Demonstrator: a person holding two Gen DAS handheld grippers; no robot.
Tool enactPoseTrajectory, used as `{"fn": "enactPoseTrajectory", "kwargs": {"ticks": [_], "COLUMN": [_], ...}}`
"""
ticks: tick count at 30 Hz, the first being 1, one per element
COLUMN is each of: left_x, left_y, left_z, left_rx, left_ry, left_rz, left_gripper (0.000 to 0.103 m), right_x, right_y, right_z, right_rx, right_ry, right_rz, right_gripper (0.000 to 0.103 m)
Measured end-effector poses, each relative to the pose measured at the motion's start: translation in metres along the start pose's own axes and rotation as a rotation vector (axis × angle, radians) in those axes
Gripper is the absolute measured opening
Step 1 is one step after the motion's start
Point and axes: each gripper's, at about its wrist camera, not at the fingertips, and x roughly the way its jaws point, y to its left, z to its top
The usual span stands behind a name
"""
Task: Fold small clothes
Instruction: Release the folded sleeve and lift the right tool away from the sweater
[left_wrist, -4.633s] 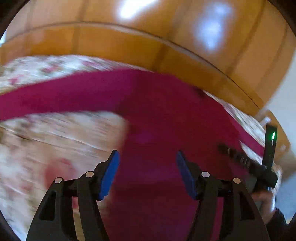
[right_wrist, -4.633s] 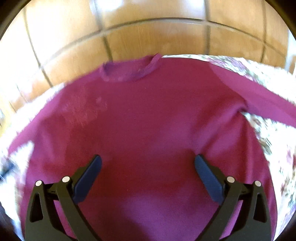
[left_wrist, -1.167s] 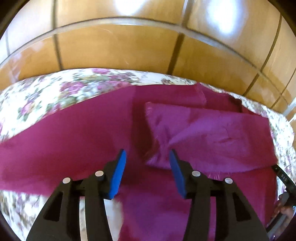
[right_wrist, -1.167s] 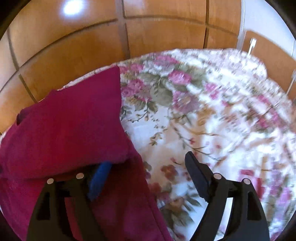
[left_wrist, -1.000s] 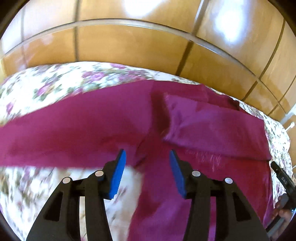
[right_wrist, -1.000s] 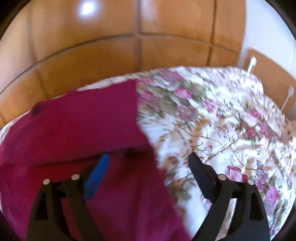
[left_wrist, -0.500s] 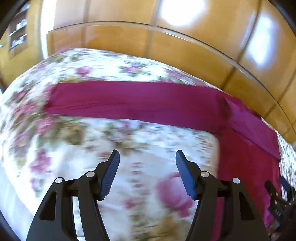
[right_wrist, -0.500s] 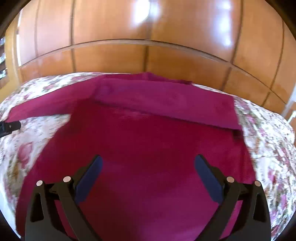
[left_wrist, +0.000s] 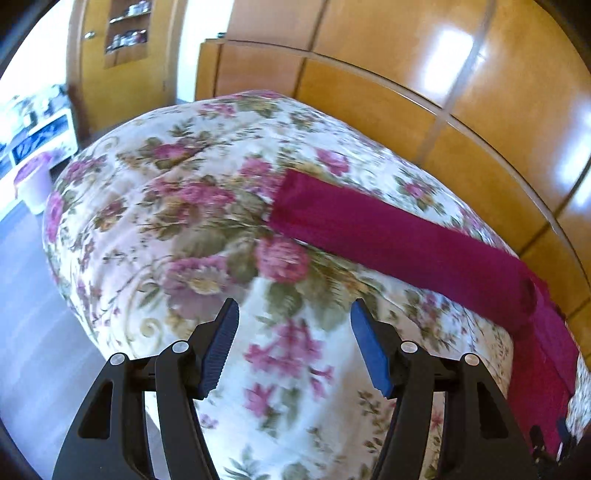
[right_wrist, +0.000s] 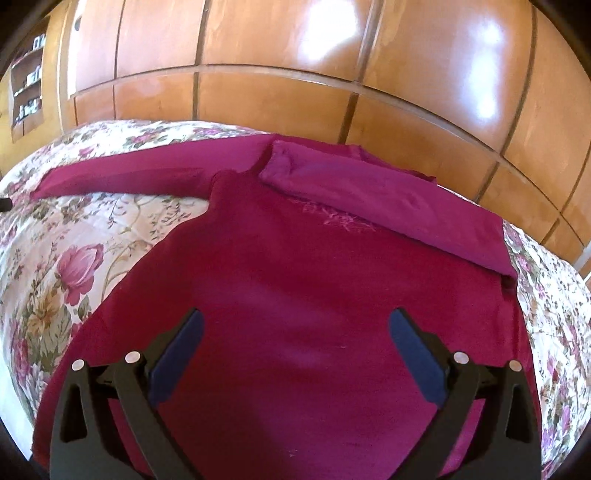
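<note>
Two open claws over a magenta sweater half folded on a floral bed.

The left claw (left_wrist: 293, 349), jaws apart and empty, has swung away from the sweater (right_wrist: 295, 295) body to hover over bare bedspread (left_wrist: 166, 221) just short of the outstretched left sleeve (left_wrist: 388, 232). The right claw (right_wrist: 295, 354), wide open and empty, hangs above the sweater's lower half. The right sleeve (right_wrist: 388, 199) now lies folded across the chest, so the outstretched one likely comes next.

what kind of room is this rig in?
Most likely a bedroom. A magenta sweater lies spread on a bed with a floral bedspread, and glossy wooden wardrobe doors run behind it. Both grippers, left and right, are open and hold nothing.
</note>
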Motion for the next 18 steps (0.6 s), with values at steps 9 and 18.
{"fn": "enactPoseTrajectory", "kwargs": {"ticks": [9, 18], "left_x": [0.015, 0.041], "left_y": [0.025, 0.023], "left_z": [0.016, 0.036], "left_rx": [-0.108, -0.105], "left_ry": [0.012, 0.029], "left_rz": [-0.020, -0.012], "left_gripper": [0.070, 0.070], "right_x": [0.022, 0.029], "right_y": [0.011, 0.008], "right_z": [-0.007, -0.011], "right_rx": [-0.013, 0.010], "right_ry": [0.048, 0.044], "right_rz": [0.017, 0.043], "right_gripper": [0.101, 0.101]}}
